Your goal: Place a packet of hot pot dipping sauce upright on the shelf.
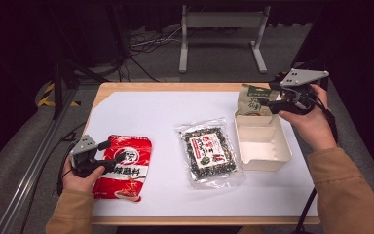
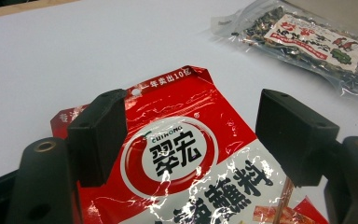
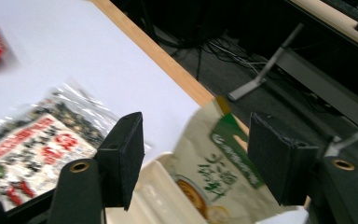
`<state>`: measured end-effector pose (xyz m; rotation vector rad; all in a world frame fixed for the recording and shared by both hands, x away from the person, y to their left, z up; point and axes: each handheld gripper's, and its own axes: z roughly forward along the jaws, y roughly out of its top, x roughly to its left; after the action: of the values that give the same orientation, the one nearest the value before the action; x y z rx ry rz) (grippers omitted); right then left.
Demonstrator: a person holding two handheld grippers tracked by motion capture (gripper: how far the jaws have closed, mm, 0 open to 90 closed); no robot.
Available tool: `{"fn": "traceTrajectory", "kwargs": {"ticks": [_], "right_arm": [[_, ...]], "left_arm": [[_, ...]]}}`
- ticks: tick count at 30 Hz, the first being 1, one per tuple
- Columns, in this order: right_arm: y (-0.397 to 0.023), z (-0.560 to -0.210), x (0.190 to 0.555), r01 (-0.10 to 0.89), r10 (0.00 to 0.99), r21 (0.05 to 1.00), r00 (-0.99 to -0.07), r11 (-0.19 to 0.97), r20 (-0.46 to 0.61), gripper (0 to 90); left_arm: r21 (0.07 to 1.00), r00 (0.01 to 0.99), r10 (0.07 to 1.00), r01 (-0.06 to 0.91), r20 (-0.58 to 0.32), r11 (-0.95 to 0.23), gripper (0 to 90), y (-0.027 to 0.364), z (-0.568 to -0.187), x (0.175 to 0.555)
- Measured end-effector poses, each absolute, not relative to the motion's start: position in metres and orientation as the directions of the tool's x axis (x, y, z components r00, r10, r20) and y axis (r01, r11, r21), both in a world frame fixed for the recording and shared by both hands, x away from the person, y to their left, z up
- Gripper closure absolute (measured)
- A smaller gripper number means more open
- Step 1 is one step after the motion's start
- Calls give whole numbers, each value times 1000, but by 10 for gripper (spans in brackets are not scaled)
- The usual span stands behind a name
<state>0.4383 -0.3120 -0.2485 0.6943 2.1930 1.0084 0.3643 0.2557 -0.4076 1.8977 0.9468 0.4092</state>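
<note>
White paper covers the table (image 1: 141, 105) in the high view. Your left tongs (image 1: 111, 157) rest on the red pouch (image 1: 129, 168) at the near left; your right tongs (image 1: 264, 101) hover at the far right beside the beige-green pouch (image 1: 251, 100), which leans in the far end of the cream tray (image 1: 265, 158).

Left gripper view: the tongs (image 2: 191, 135) stand released astride the red pouch (image 2: 186, 158).

Right gripper view: your tongs (image 3: 196, 156) stand released, the beige-green pouch (image 3: 209, 177) between them, untouched.

Three snack packets: red (image 1: 125, 165), clear (image 1: 209, 151), seemingly beige-green (image 1: 254, 100); one tray (image 1: 263, 144).
</note>
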Motion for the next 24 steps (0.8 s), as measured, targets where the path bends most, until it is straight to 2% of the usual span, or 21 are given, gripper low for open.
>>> {"fn": "traceTrajectory", "kwargs": {"ticks": [2, 5, 11, 19, 24], "right_arm": [[-309, -248, 434, 199, 674, 805, -675, 559, -301, 355], [-302, -248, 421, 217, 677, 838, -701, 501, -223, 349], [-293, -254, 400, 235, 674, 871, -725, 432, -139, 349], [-287, -271, 384, 263, 684, 909, -729, 323, -32, 358], [-279, -285, 381, 276, 670, 908, -742, 315, -7, 361]], "left_arm": [[859, 647, 752, 451, -128, -242, 258, 256, -407, 364], [859, 666, 729, 455, -154, -234, 258, 257, -402, 364], [859, 683, 720, 438, -126, -265, 255, 256, -393, 362], [825, 676, 723, 485, -143, -291, 231, 259, -390, 364], [823, 680, 725, 472, -110, -317, 214, 261, -384, 363]]}}
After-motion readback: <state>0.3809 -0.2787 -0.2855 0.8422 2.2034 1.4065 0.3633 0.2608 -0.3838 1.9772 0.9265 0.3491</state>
